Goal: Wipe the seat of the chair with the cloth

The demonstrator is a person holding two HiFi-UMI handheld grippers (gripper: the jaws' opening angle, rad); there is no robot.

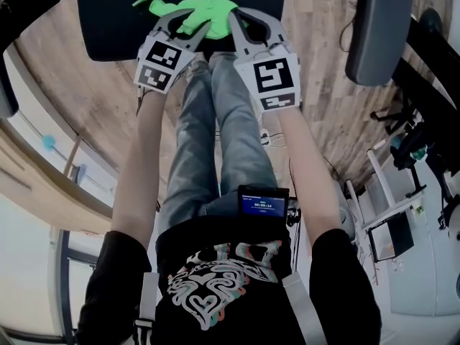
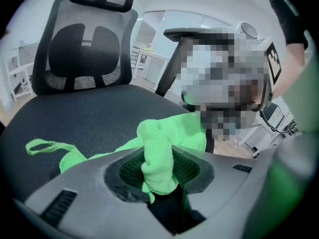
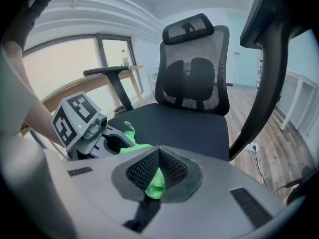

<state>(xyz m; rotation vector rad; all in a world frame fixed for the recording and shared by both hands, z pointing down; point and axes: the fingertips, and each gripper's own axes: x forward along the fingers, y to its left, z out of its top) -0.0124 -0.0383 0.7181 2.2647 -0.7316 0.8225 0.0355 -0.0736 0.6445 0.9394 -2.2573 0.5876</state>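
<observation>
While the green cloth (image 1: 203,7) lies bunched on the chair seat (image 1: 115,20) ahead, the left gripper (image 1: 190,27) clamps a thick fold of it. Just beside, the right gripper (image 1: 243,19) pinches a thinner corner.

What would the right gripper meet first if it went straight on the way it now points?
Beyond the cloth it grips, the right gripper would probably meet the seat first, with the backrest behind; its height over the seat is unclear.
</observation>
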